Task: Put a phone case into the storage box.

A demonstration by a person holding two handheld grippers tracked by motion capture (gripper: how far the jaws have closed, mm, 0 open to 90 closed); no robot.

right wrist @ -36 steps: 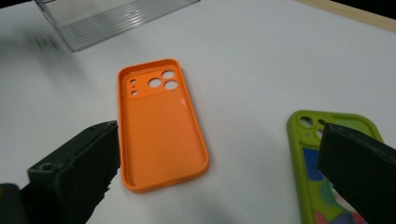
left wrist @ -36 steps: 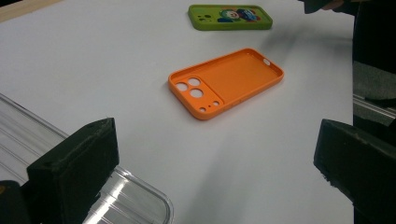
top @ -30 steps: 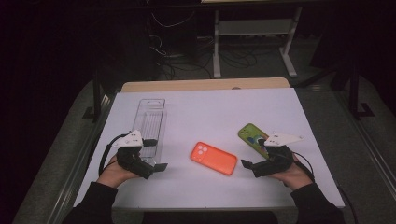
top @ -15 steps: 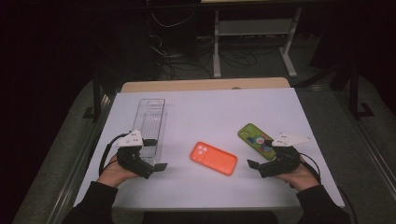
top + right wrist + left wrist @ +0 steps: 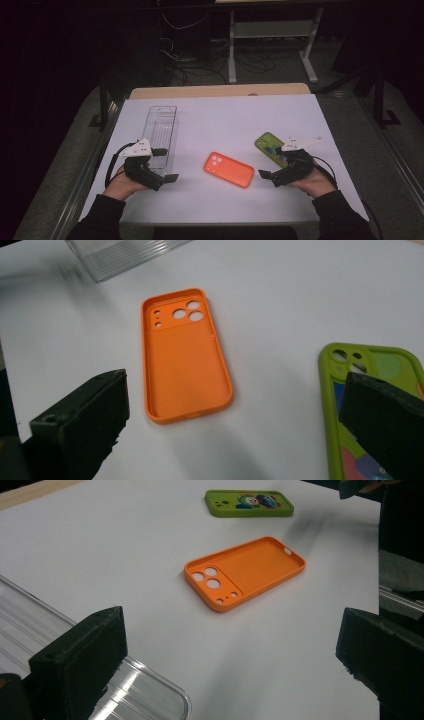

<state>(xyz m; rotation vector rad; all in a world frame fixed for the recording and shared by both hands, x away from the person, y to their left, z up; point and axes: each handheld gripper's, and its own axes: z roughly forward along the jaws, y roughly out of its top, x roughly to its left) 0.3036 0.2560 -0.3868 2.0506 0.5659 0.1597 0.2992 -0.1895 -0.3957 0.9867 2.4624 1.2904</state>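
Lying flat with its hollow side up, the orange phone case (image 5: 228, 169) sits on the white table (image 5: 220, 115) between the two tools, apart from both, and in the right gripper view it lies straight ahead of that tool's spread jaws with its camera holes at the far end. The right tool (image 5: 274, 177) is released and holds nothing; it hovers low, pointing at the orange case, with one jaw passing in front of the green phone case (image 5: 372, 405), which lies just beside and partly under it. The left tool (image 5: 167, 176) is also released and empty, resting at the near end of the clear plastic tray (image 5: 162, 132), whose rounded corner shows just under one jaw in the left gripper view; from there the orange case (image 5: 245, 572) is ahead and the green one (image 5: 248, 503) farther off. My reading is that the step in hand is the approach: neither case is gripped yet, and the orange one looks like the first target, probably bound for the tray. The next move would call for bringing the right tool forward and down so that one jaw slips over a long edge of the case and the other under or inside the rim, then closing gently, since the thin soft wall may flex or slide on the smooth table. By count: two phone cases, one tray, two tools, one table.
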